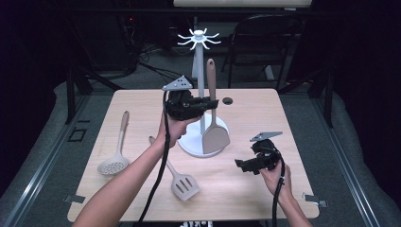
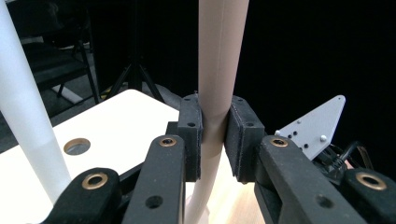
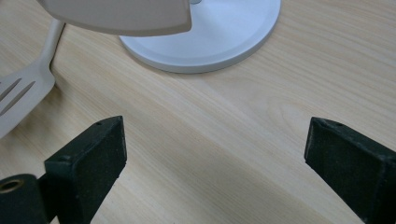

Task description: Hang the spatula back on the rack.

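Note:
A white utensil stand [image 1: 200,85] with hooks at its top rises from a round base [image 1: 191,142] at the table's middle. My left gripper [image 1: 211,102] is shut on the handle of a beige solid turner [image 1: 215,135], held upright beside the pole, blade down over the base. In the left gripper view the pads clamp the handle [image 2: 217,70], with the pole [image 2: 25,116] off to the left. My right gripper [image 1: 239,165] hovers low over the table at the right, jaws wide open with nothing between them [image 3: 215,154]; ahead of it lie the base [image 3: 205,42] and the turner's blade [image 3: 121,16].
A beige slotted turner [image 1: 182,182] lies at the front centre, also seen as slotted turner [image 3: 18,98]. A perforated spoon [image 1: 116,153] lies at the left. A small round hole [image 1: 228,100] sits in the tabletop behind the stand. A dark chair [image 1: 265,42] stands beyond the table.

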The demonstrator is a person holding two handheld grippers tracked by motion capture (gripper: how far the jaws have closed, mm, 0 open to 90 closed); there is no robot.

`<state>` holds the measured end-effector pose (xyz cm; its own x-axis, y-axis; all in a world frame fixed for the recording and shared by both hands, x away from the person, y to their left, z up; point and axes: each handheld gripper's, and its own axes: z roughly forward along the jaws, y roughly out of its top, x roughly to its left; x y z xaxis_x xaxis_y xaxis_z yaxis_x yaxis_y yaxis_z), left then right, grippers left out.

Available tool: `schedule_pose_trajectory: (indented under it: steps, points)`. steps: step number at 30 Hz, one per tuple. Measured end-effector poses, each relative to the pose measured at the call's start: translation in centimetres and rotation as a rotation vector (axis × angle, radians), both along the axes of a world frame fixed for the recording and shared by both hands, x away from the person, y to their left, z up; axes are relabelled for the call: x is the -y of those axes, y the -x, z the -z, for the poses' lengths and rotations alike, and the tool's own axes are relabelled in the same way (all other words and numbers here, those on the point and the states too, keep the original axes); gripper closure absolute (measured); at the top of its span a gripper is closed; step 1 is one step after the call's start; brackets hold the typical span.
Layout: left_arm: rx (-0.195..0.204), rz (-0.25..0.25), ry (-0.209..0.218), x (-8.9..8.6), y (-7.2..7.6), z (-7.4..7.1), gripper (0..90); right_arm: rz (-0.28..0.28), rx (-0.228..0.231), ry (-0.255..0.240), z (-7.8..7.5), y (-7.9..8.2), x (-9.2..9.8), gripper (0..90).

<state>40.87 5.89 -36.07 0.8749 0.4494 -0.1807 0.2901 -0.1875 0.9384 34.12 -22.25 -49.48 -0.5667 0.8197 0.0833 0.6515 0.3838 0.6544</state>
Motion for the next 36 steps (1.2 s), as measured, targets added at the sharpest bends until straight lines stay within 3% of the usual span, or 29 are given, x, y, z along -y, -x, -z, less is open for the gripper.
schedule_pose_trajectory:
  steps: [16, 36]
  points:
    - [-0.016, 0.0, 0.017, 0.3, -1.3, -1.4, 77.4, -0.01, -0.009, 0.003, 0.1, 0.0, -0.2, 5.3]
    - [-0.048, -0.026, 0.025, 0.2, -2.9, -1.4, 77.4, -0.019, -0.018, 0.007, 0.2, 0.0, -0.3, 5.4]
